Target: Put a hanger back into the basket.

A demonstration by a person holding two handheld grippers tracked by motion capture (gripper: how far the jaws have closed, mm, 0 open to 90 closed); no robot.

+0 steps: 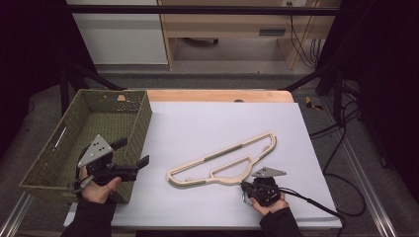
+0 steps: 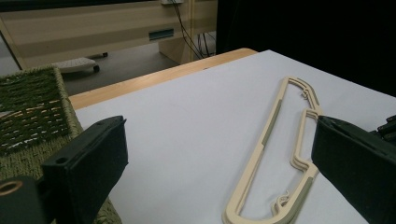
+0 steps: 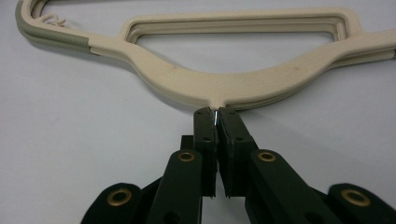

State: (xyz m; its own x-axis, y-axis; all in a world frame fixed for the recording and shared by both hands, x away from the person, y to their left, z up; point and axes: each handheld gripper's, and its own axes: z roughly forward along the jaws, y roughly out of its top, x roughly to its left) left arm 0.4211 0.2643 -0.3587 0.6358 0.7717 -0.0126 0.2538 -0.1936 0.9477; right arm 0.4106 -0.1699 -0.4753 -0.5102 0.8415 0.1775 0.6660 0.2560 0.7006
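A stack of cream clothes hangers (image 1: 225,162) lies flat on the white sheet (image 1: 197,123) that covers the table, right of the middle, running from near left to far right. Grey ribbed strips sit along its arms.

The right gripper (image 1: 245,186) rests low on the sheet at the near edge of the hangers, held in the person's right hand (image 1: 269,203). In the right gripper view its jaws are pressed almost together on a thin bit of metal (image 3: 216,116) that sticks out from the middle of the hangers; it looks like the hook, though little of it shows.

The left gripper (image 1: 132,153) hovers in the left hand (image 1: 99,187) over the near right corner of the green woven basket (image 1: 59,148), which stands at the left side of the table. Its jaws stand wide apart and have hold of nothing; in the left gripper view the hangers lie well beyond them.
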